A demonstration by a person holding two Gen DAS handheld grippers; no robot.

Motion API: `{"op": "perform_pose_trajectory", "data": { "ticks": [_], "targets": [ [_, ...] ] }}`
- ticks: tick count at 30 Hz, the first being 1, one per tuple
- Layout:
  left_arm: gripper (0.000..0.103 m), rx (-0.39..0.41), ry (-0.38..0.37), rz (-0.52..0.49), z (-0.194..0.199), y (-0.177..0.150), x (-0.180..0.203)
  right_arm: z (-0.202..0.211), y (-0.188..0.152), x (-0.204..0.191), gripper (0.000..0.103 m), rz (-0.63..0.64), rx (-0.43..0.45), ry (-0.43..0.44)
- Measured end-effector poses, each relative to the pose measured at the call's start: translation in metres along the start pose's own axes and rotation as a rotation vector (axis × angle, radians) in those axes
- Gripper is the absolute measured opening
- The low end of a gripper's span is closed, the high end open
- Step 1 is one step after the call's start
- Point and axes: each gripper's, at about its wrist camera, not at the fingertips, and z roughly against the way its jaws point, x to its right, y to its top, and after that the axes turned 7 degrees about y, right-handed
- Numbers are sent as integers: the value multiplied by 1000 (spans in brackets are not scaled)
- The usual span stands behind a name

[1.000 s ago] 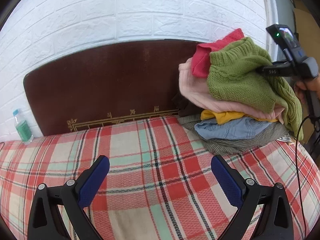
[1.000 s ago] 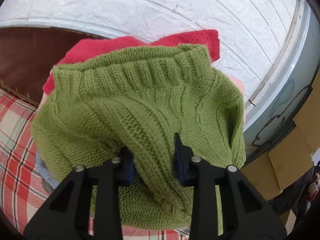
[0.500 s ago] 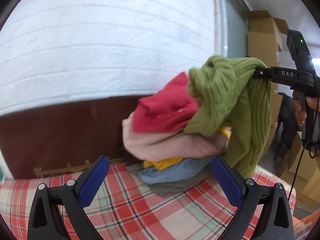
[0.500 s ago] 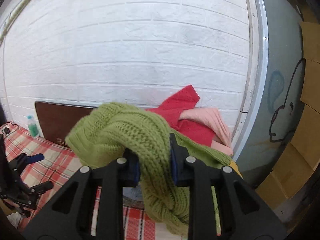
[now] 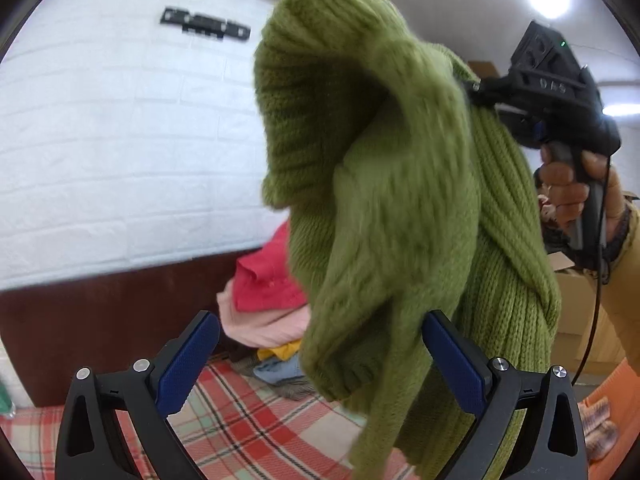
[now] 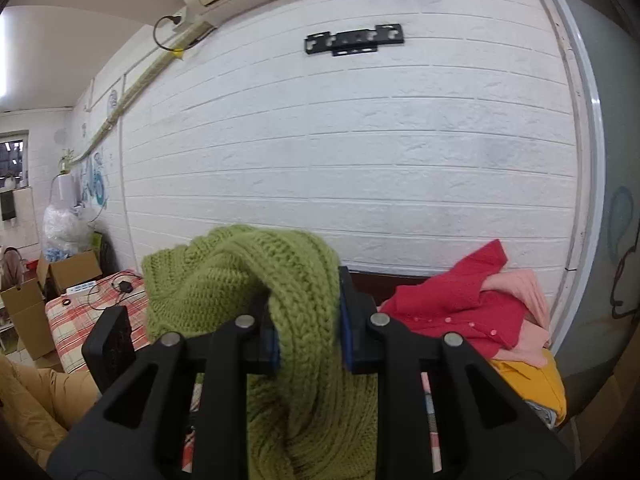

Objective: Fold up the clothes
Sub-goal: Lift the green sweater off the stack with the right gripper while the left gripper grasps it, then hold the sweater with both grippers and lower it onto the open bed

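Note:
My right gripper [image 6: 306, 320] is shut on a green knitted sweater [image 6: 280, 280] and holds it high in the air. In the left wrist view the sweater [image 5: 400, 208] hangs down in folds from the right gripper [image 5: 476, 90], well above the plaid bed cover [image 5: 248, 428]. My left gripper [image 5: 320, 364] is open and empty; a lower fold of the sweater hangs between its blue pads [image 5: 186, 364]. The clothes pile [image 5: 264, 308], red on pink on yellow and blue, lies behind by the dark headboard. It also shows in the right wrist view [image 6: 480, 312].
A white brick wall [image 6: 360, 168] with a black bracket [image 6: 354, 42] stands behind the bed. The dark brown headboard [image 5: 100, 312] runs along the bed's far edge. Cardboard boxes [image 6: 68, 274] and a second plaid surface with cables [image 6: 92, 312] are off to the side.
The right gripper has lifted the green sweater off the pile and carried it up and toward the left gripper. The left gripper has tilted upward and stayed open.

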Motion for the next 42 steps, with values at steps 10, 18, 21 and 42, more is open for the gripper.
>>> {"op": "perform_pose_trajectory", "data": {
  "ticks": [10, 18, 21, 42],
  "targets": [
    [43, -180, -49, -50, 69, -66, -33, -87, -103, -83, 25, -66, -221, 180],
    [14, -263, -77, 93, 106, -61, -79, -105, -105, -124, 25, -64, -206, 232],
    [14, -209, -27, 108, 137, -28, -103, -104, -99, -151, 26, -34, -164, 260],
    [37, -684, 280, 263, 201, -188, -215, -284, -266, -121, 74, -144, -771, 369]
  ]
}}
